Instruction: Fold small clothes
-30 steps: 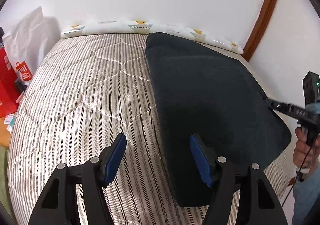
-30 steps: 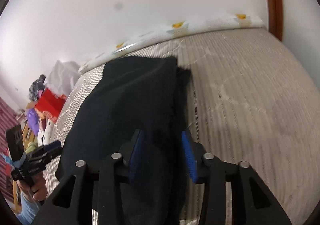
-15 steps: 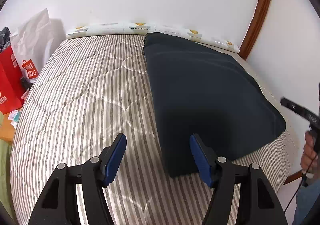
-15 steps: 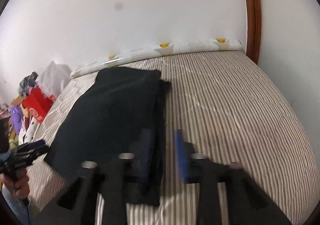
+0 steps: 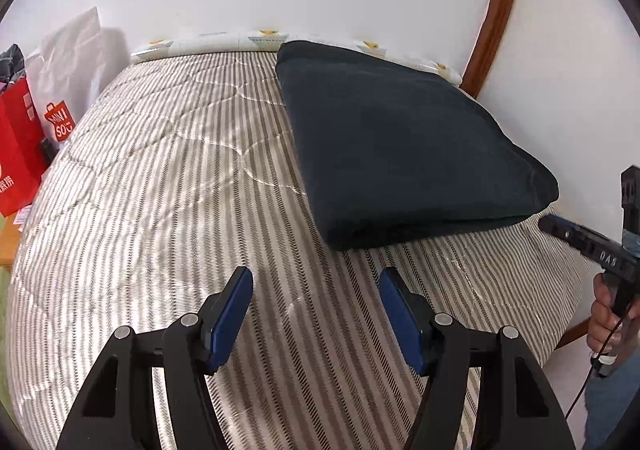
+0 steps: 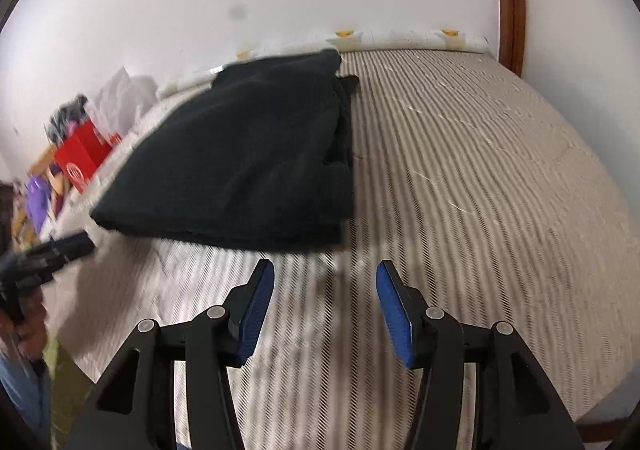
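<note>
A dark navy garment [image 5: 400, 142] lies folded in a thick rectangle on the striped bed cover [image 5: 160, 190], its far end at the wall. My left gripper [image 5: 316, 282] hovers open over bare cover, just short of the garment's near edge, nothing between its blue pads. In the right wrist view the same garment [image 6: 248, 162] lies ahead and to the left. My right gripper [image 6: 325, 270] is clear of it over the cover [image 6: 480, 170], jaws opening with nothing between them. A hand [image 5: 608, 314] holding the right gripper shows at the right edge of the left wrist view.
A red shopping bag [image 5: 16, 146] and a white bag [image 5: 72, 62] stand left of the bed. A patterned roll [image 5: 224, 42] runs along the wall. A wooden door frame [image 5: 496, 10] rises at the back right. The bed's edge drops off near the hand.
The right gripper opened and let go of the garment's edge, then drew back. Both grippers pulled away toward the near side of the bed, leaving the garment lying folded.
</note>
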Available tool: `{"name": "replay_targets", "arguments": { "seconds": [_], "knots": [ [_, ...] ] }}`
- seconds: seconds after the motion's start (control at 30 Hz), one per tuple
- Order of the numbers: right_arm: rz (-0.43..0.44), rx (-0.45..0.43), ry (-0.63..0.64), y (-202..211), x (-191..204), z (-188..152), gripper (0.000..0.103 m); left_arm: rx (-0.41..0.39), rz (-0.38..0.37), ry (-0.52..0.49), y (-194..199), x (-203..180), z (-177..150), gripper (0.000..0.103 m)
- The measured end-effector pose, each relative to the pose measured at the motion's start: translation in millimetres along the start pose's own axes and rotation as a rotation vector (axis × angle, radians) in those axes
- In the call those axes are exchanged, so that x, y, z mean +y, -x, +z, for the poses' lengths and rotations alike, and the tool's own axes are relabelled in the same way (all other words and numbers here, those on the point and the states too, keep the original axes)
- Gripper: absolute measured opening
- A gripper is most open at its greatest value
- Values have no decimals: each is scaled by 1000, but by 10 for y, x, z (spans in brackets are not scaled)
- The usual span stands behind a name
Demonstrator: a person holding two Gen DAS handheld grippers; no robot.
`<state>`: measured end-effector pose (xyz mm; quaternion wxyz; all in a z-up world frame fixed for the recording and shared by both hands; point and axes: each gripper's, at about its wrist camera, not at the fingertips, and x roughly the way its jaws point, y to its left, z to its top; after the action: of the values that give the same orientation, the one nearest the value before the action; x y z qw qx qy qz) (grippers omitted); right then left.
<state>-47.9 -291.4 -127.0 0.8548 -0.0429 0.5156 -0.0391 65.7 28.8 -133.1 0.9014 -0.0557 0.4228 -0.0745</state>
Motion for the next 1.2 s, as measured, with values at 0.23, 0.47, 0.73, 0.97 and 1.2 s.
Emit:
{"name": "replay_targets", "arguments": {
  "seconds": [0.23,0.47,0.73,0.97,1.2],
  "knots": [
    [34,-34,-60,-225,-15,188,48,-25,3,14,-176,-91,162,54],
    [42,-72,24,-307,70,301,21,-36,-10,51,-292,-174,241,17],
    [15,-92,-2,-531,-98,674,20,-13,-46,78,-538,-294,524,16],
    [32,-10,27,-511,-234,675,26,58,-84,76,-499,-193,464,20],
    [45,-97,44,-34,-168,796,60,30,-118,65,-166,-139,341,30]
  ]
}}
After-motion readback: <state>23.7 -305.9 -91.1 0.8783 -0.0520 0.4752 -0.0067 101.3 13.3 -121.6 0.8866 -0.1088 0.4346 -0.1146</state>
